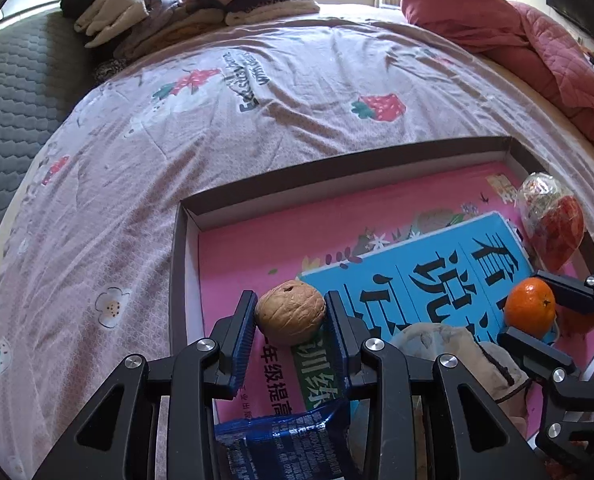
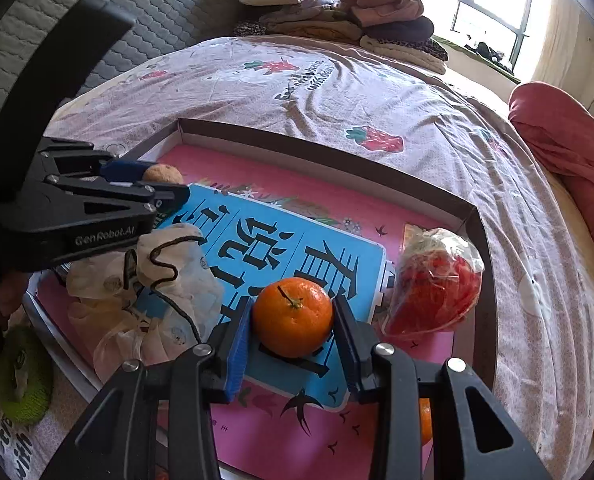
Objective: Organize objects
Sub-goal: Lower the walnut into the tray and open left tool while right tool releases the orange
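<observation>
The tray's (image 1: pixel 185 264) low walls ring me; my left gripper (image 1: pixel 290 312) clamps a walnut (image 1: pixel 290 314), my right gripper (image 2: pixel 293 320) an orange (image 2: pixel 293 316) over the books.

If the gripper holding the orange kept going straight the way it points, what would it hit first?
Probably the blue book lying in the cardboard tray: the right gripper, clamped on the orange, tilts down over it. Depth is unclear.

we see a bed (image 1: pixel 257 128) with a strawberry-print sheet, folded clothes (image 2: pixel 337 20) stacked, daylight through a window (image 2: pixel 485 4).
</observation>
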Motion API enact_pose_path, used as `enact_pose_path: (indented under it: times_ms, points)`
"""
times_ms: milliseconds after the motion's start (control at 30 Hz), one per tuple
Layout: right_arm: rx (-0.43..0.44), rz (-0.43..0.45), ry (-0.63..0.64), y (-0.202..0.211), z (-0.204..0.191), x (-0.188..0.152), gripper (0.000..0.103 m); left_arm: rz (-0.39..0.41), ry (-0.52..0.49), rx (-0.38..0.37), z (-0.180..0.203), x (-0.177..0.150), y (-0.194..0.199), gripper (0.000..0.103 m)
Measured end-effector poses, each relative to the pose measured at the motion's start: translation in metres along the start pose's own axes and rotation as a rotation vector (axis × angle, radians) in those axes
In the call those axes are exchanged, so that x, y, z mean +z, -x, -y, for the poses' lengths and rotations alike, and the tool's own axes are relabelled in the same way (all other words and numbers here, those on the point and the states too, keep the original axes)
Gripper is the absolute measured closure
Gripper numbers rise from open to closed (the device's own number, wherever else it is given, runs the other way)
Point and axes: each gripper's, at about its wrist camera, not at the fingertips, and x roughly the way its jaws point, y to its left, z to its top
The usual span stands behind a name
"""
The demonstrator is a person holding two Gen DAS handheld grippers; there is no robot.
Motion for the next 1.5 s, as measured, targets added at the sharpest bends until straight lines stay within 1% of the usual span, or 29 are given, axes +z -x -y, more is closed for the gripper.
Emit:
enact_pose_path:
  times_ms: [167,267,567,833,900,967,1033,1200,1367,1433,1500]
  points:
    - [0.013,-0.008,-0.024,0.001,0.002,0.0,0.063,-0.008,0.004,-0.003,0.0,-0.001,0.0,0.068]
    - [0.006,0.01,-0.028,0.005,0.003,0.003,0.063,-0.009,0.005,-0.001,0.001,-0.002,0.002,0.068]
    - [-0.002,0.02,-0.025,0.013,0.001,0.005,0.062,-0.023,0.008,-0.004,0.002,-0.005,0.006,0.067]
    - [-0.009,0.046,-0.023,0.021,0.0,0.006,0.061,-0.017,0.011,-0.003,0.004,-0.007,0.013,0.056]
    - [-0.008,0.048,-0.023,0.024,0.0,0.007,0.059,-0.013,0.021,-0.006,0.002,-0.007,0.016,0.056]
    - [-0.007,0.058,-0.029,0.028,0.001,0.007,0.057,-0.01,0.034,-0.017,0.0,-0.007,0.02,0.053]
    - [-0.013,0.07,-0.03,0.032,0.001,0.008,0.056,0.0,0.036,-0.008,0.0,-0.007,0.025,0.046]
    - [-0.01,0.092,-0.03,0.044,0.0,0.01,0.055,0.024,0.051,-0.017,-0.003,-0.005,0.04,0.043]
    - [-0.015,0.131,-0.032,0.059,0.001,0.013,0.051,0.048,0.056,0.004,-0.003,-0.005,0.057,0.041]
    - [-0.018,0.143,-0.031,0.064,0.001,0.014,0.05,0.056,0.054,0.011,-0.003,-0.005,0.062,0.036]
    - [-0.02,0.16,-0.034,0.071,0.001,0.015,0.049,0.064,0.054,0.029,-0.004,-0.006,0.069,0.034]
